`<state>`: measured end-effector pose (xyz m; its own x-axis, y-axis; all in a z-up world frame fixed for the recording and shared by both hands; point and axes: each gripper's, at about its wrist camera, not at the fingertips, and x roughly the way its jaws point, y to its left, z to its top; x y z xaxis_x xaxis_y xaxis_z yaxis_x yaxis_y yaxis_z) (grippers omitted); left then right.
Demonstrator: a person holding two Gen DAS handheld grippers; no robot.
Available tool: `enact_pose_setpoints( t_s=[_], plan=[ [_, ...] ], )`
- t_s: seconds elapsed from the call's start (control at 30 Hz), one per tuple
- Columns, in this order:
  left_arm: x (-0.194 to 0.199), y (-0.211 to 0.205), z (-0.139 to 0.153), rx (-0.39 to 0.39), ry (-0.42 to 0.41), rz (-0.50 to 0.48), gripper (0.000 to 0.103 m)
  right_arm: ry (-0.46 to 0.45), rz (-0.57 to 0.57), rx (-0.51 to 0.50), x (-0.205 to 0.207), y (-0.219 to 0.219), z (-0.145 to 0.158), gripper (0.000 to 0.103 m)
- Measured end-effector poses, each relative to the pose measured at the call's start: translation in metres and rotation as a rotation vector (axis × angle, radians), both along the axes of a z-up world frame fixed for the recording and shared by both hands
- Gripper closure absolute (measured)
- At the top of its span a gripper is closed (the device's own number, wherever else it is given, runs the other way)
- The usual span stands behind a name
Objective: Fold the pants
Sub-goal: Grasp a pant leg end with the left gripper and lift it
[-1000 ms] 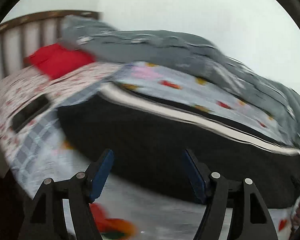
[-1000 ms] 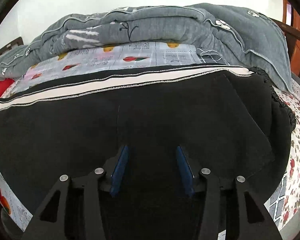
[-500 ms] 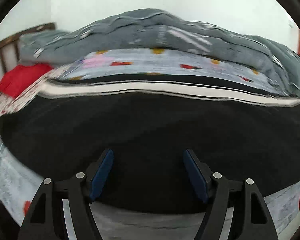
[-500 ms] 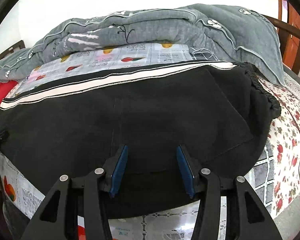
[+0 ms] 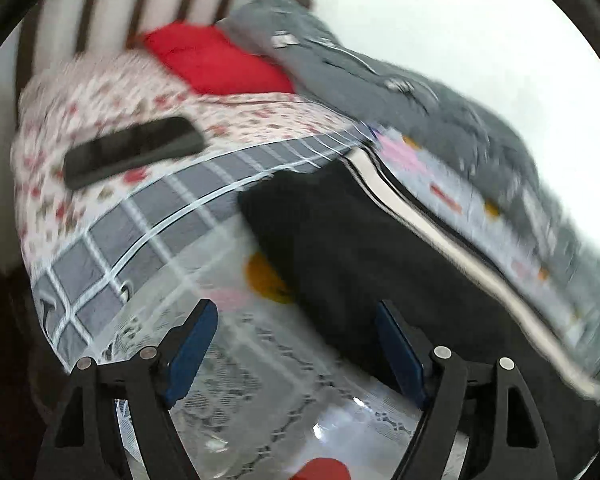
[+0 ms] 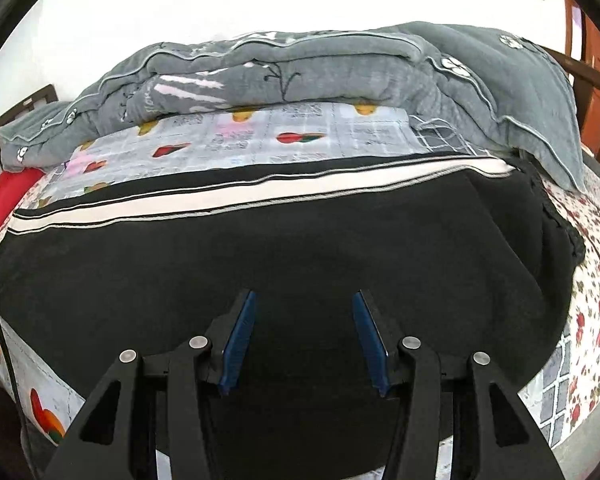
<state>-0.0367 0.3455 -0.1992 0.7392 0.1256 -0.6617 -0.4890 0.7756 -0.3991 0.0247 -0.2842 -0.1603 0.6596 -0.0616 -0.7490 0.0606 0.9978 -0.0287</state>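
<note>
the black pants [image 6: 300, 256] lie flat across your bed [image 5: 148, 220]. your left gripper [image 5: 296, 344] has just been opening, jaws wide and empty over the pants' end. your right gripper [image 6: 304, 336] hangs half open, gripping nothing.

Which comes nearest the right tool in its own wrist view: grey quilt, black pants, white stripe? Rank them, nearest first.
1. Black pants: directly under the right tool.
2. White stripe: along the pants' far edge.
3. Grey quilt: heaped at the back.
</note>
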Motion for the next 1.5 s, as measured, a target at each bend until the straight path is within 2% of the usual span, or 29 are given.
enact_pose_setpoints(
  t_s=[0.07,0.2,0.27,0.37,0.5,0.6,0.7,0.83,0.97,1.1,1.17,1.3,1.5],
  plan=[
    [0.004,0.007,-0.007,-0.053,-0.025,-0.014,0.025,0.003,0.003,-0.003,0.003,0.005,-0.001,0.053],
    [0.021,0.011,-0.007,-0.053,-0.086,-0.029,0.026,0.022,0.010,-0.017,0.006,0.014,-0.003,0.053],
    [0.040,0.020,-0.008,-0.089,-0.105,-0.016,0.027,0.023,0.010,-0.035,0.004,0.014,-0.003,0.053],
    [0.057,0.035,-0.009,-0.102,-0.104,0.036,0.042,0.025,-0.006,-0.055,0.000,0.012,-0.002,0.053],
    [0.073,0.055,-0.010,-0.128,-0.086,0.066,0.068,0.041,-0.048,-0.059,-0.008,0.000,-0.005,0.053],
    [0.074,0.061,-0.008,-0.154,-0.089,0.045,0.073,0.048,-0.075,-0.048,-0.013,-0.008,-0.007,0.053],
    [0.072,0.052,0.002,-0.119,-0.072,0.062,0.075,0.049,-0.087,-0.043,-0.015,-0.013,-0.007,0.053],
    [0.072,0.022,0.032,0.004,-0.072,0.061,0.080,0.018,-0.085,-0.034,-0.020,-0.017,0.001,0.053],
    [0.073,-0.035,0.082,0.130,-0.139,-0.014,0.081,-0.031,-0.064,-0.061,-0.030,-0.019,0.018,0.053],
    [0.081,-0.130,0.121,0.265,-0.168,-0.191,0.082,-0.085,-0.048,-0.070,-0.041,-0.026,0.035,0.053],
    [0.084,-0.188,0.132,0.304,-0.178,-0.305,0.082,-0.110,-0.042,-0.075,-0.045,-0.031,0.042,0.053],
    [0.083,-0.284,0.122,0.324,-0.169,-0.464,0.082,-0.146,-0.038,-0.062,-0.057,-0.047,0.054,0.053],
    [0.084,-0.402,0.055,0.295,-0.079,-0.685,0.082,-0.143,-0.042,0.036,-0.072,-0.068,0.053,0.053]
  ],
)
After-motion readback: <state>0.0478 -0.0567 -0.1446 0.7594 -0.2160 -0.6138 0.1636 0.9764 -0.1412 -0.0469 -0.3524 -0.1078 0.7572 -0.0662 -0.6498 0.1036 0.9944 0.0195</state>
